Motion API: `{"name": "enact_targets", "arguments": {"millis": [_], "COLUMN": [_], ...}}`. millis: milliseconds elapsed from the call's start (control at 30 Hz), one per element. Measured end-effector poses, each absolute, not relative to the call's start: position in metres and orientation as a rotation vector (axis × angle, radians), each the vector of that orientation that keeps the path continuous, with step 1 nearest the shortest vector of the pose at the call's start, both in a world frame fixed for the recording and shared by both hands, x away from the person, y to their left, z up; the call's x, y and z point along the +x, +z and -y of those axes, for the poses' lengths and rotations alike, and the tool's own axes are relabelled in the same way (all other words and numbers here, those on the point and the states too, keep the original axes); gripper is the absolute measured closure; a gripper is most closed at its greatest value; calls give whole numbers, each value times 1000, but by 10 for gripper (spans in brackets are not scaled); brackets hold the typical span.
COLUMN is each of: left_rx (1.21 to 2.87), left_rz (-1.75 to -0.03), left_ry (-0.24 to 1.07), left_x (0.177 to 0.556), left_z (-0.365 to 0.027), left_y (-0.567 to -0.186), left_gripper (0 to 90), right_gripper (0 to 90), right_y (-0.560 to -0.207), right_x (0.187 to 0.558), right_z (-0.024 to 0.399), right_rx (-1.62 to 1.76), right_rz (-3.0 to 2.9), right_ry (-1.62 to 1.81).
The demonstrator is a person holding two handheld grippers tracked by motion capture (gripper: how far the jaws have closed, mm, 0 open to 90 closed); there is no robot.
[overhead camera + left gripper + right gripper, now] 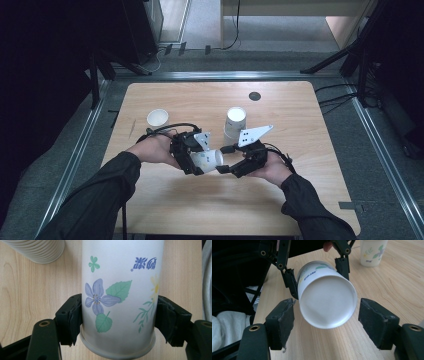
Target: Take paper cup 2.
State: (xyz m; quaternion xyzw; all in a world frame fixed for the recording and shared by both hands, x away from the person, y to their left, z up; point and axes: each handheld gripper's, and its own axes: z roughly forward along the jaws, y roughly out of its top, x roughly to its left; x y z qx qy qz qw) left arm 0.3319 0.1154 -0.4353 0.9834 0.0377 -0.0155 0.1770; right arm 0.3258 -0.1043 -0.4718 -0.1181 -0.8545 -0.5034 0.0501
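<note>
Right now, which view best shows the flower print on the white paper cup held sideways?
Left gripper view: the white paper cup shows flowers and leaves close up. Right gripper view shows mostly its blank base; in the high view it's small.

High view: above the near side, looking forward and down on the whole counter [280,100]. Both gripper views: very close to the flowered cup [117,300], from opposite ends. Cup shared by all three.
</note>
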Motion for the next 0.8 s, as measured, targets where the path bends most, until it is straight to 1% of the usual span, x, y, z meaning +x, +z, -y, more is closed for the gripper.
{"name": "enact_targets", "arguments": {"millis": [333, 700, 800], "left_rx": [2799, 2795, 2797], "left_rz": [-60, -44, -39], "left_ry": [-30, -21, -21], "left_x": [331, 330, 330], "left_z": [-109, -106, -105], "left_y": [-435, -435, -435], "left_gripper": [283, 282, 282], "right_gripper": [287, 304, 325], "right_y": [-475, -476, -476], "right_x": [326, 326, 326], "right_z": [95, 89, 89], "right_rx": [-357, -360, -365], "right_rz": [2607, 2598, 2594], "right_ry": [-1521, -1501, -1496]}}
